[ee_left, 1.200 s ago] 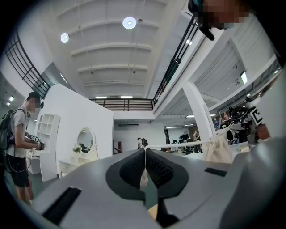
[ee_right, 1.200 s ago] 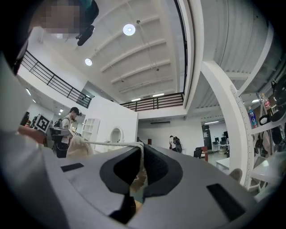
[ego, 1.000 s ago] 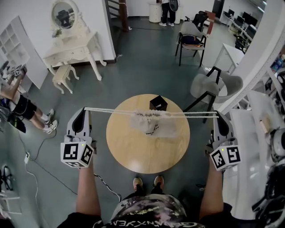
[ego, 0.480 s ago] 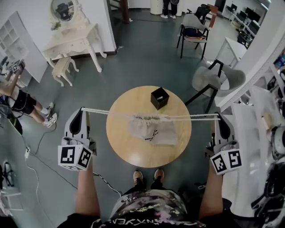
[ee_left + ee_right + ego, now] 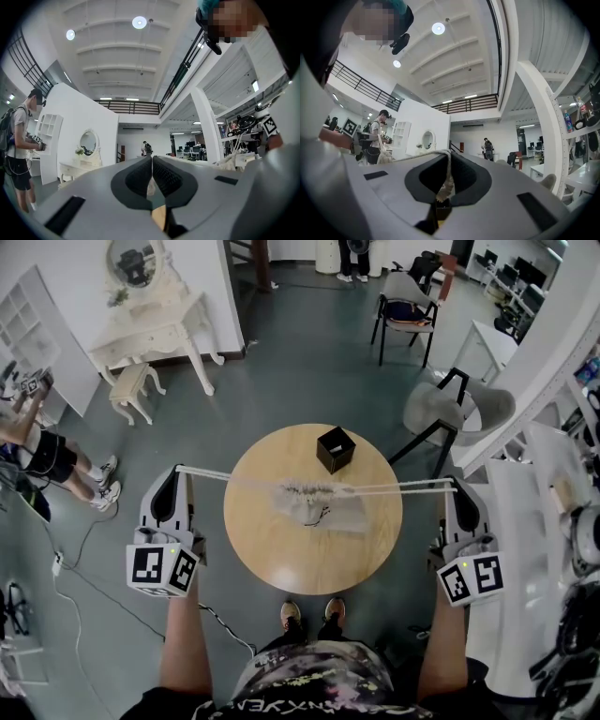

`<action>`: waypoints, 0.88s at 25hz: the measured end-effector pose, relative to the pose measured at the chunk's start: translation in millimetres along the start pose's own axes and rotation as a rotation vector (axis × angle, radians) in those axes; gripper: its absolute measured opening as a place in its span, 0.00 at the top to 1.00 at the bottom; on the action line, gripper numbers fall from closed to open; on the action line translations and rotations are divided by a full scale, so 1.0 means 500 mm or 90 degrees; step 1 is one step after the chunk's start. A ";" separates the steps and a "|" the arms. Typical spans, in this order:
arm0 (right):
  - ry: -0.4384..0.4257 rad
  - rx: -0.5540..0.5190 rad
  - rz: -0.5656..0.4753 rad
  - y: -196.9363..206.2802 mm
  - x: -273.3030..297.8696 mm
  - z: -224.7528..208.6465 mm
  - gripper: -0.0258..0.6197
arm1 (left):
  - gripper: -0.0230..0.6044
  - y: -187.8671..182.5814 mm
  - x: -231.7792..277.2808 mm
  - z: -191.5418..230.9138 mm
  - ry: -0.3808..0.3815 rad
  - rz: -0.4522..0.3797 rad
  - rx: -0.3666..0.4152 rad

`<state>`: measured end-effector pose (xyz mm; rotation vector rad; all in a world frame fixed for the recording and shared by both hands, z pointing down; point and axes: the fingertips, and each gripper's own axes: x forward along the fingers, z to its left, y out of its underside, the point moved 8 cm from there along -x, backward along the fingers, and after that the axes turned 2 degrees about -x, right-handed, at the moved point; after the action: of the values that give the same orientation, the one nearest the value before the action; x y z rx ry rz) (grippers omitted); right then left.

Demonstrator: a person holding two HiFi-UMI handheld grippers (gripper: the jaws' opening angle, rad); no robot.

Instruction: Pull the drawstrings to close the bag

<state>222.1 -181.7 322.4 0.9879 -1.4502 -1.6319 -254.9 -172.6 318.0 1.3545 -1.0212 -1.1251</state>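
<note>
A beige drawstring bag (image 5: 317,505) lies on the round wooden table (image 5: 281,559), its mouth bunched up at the far side. Two white drawstrings (image 5: 234,478) run taut from the bag's mouth out to both sides. My left gripper (image 5: 178,471) is off the table's left edge, shut on the left drawstring ends. My right gripper (image 5: 453,486) is off the right edge, shut on the right ends. In the left gripper view the gripper (image 5: 152,159) has its jaws together with a bit of cord (image 5: 150,186) between them. In the right gripper view cord (image 5: 446,180) hangs between the gripper's (image 5: 450,155) pads.
A small black open box (image 5: 336,448) stands on the table's far side behind the bag. A grey chair (image 5: 457,414) is at the back right, a white counter (image 5: 525,521) on the right. A white dressing table (image 5: 155,329) and a stool (image 5: 131,390) are far left, near a person (image 5: 37,460).
Both grippers keep the drawstrings stretched tight. The bag has lifted and drawn slightly toward the string line, and the head view has shifted a little.
</note>
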 end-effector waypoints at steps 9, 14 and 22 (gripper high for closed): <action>-0.003 -0.029 0.003 -0.012 0.003 0.006 0.95 | 0.93 -0.013 0.011 -0.003 0.008 0.003 0.014; 0.005 -0.036 0.013 -0.006 0.005 -0.005 0.96 | 0.93 -0.017 0.015 0.005 0.000 0.003 0.018; 0.011 -0.043 0.014 -0.010 0.017 -0.014 0.96 | 0.93 -0.018 0.030 0.005 0.002 0.003 0.020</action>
<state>224.5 -191.5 316.3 0.9431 -1.3796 -1.6419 -254.7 -186.8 307.8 1.3787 -1.0431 -1.1068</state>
